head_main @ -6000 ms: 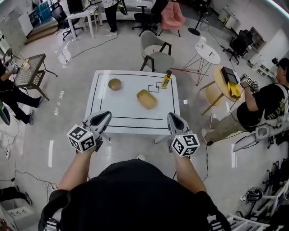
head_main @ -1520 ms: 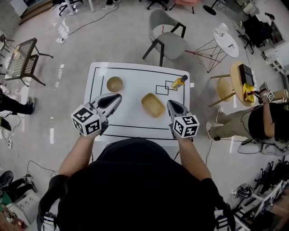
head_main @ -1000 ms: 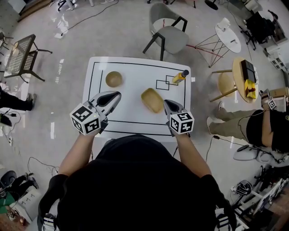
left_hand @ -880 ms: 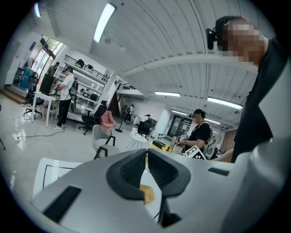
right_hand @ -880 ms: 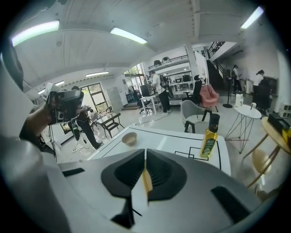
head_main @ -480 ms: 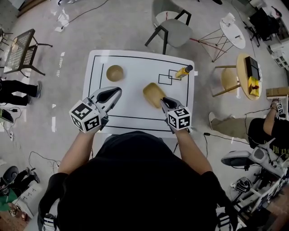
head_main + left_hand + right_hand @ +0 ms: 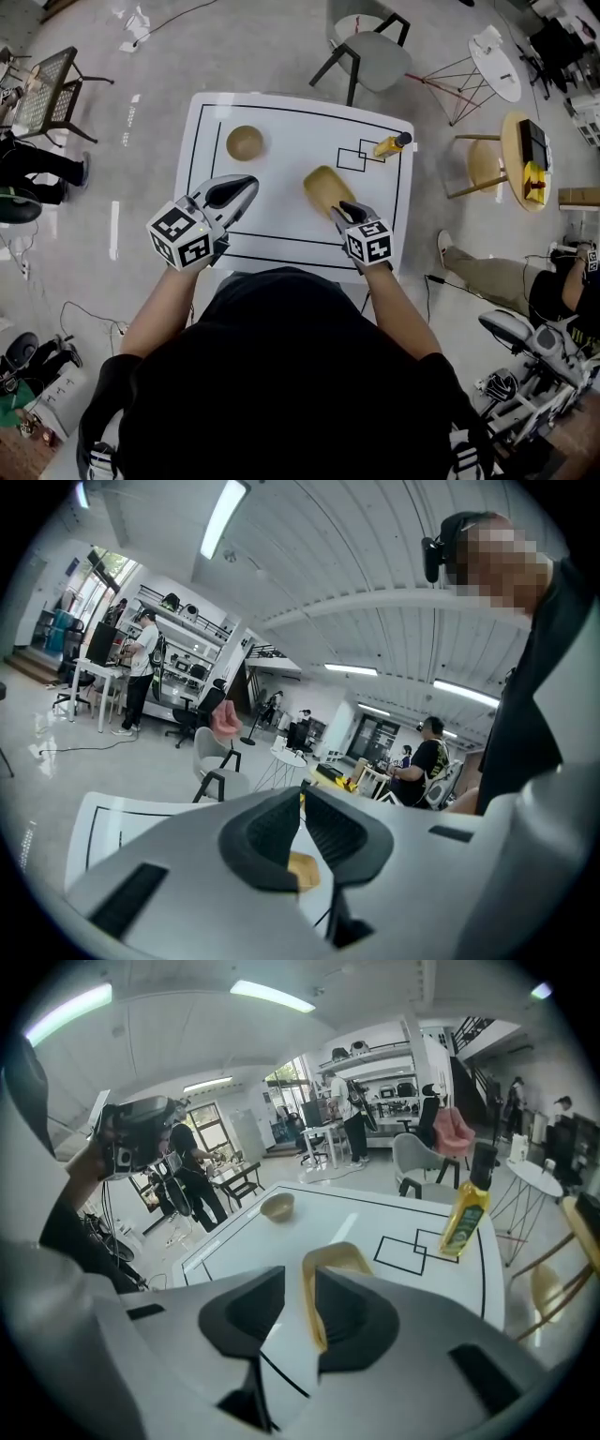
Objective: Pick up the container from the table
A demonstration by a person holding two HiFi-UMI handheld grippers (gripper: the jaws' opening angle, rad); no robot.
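- At the middle of the room, under the head camera: white table [image 7: 272,220], rectangular, with a black line running inside its edge. It bears all the smaller items below.
- Beyond the table's far edge: grey chair [image 7: 373,47] with dark legs, standing apart from the table.
- Left gripper [image 7: 249,182]: held above the near-left part of the table, pointing towards its middle. Its jaws are closed together with nothing between them. It is well apart from the container.
- Right gripper [image 7: 300,1283]: angled down at the near-right part of the table. Its jaws stand apart and have just been opening. The container's near rim sits in the gap between them, close beside the right-hand jaw in the right gripper view, and the pads do not press on it.
- Container [image 7: 324,184]: shallow yellow tray with rounded corners, resting flat on the table right of centre. Its near end reaches in between the right gripper's fingers [image 7: 352,1312]; the rest extends beyond the fingertips.
- Bowl [image 7: 245,142]: round, tan, at the far-left of the table, well apart from the container.
- Bottle [image 7: 390,145]: yellow with a dark cap, upright at the far-right of the table.
- Two overlapping black squares [image 7: 352,157]: drawn on the table, between the container and the bottle.
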